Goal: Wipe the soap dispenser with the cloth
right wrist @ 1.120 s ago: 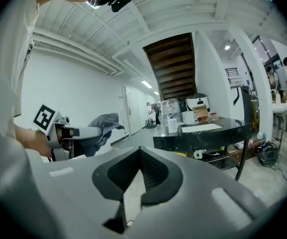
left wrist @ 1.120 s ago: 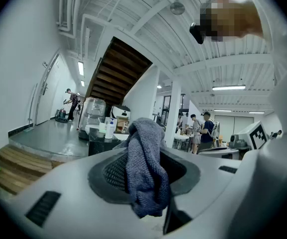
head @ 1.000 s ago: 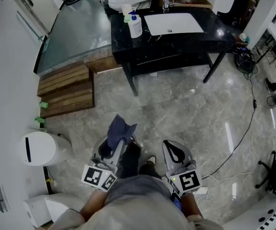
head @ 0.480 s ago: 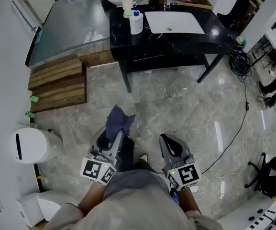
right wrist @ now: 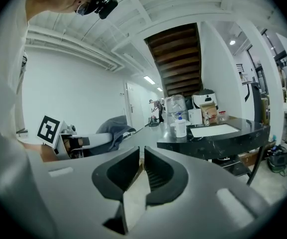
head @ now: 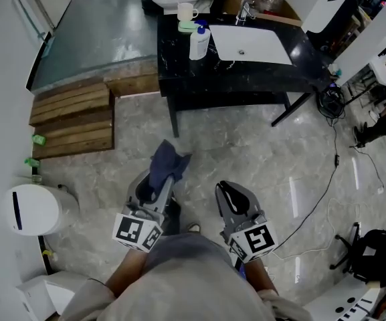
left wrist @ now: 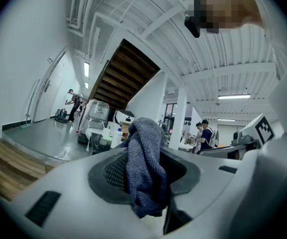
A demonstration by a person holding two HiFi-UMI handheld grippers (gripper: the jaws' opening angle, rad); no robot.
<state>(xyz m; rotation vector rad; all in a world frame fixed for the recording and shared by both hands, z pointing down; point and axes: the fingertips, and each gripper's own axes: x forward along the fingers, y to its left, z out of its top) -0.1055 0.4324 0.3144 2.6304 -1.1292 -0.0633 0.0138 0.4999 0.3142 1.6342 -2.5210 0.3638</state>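
Down low by the person's legs, both tongs point out over the grey floor (head: pixel 259 159). Left tongs (head: pixel 164 182) pinch the dark blue cloth (head: pixel 166 160). Cloth is bunched up & sticks out past the tips, w/ one end hanging down btw the jaws. Right tongs (head: pixel 227 191) are just beside the left ones, not touching. Their jaws are nearly together, only a thin slit, w/ nothing in them.

Soap dispenser (head: pixel 198 43) is far off, at the top of the head view. It's a white bottle w/ a blue pump. It stands upright on the black counter (head: pixel 179 69), nr the left end, just beside the white sink (head: pixel 254 45). A green thing (head: pixel 188 26) & a white cup (head: pixel 186 10) sit right behind it. Cloth & bottle are well apart.

Wood steps (head: pixel 72 119) lie left of the counter. A round white bin (head: pixel 32 209) is on the floor to the person's left. A thin black cable (head: pixel 326 192) runs over the floor on the right.
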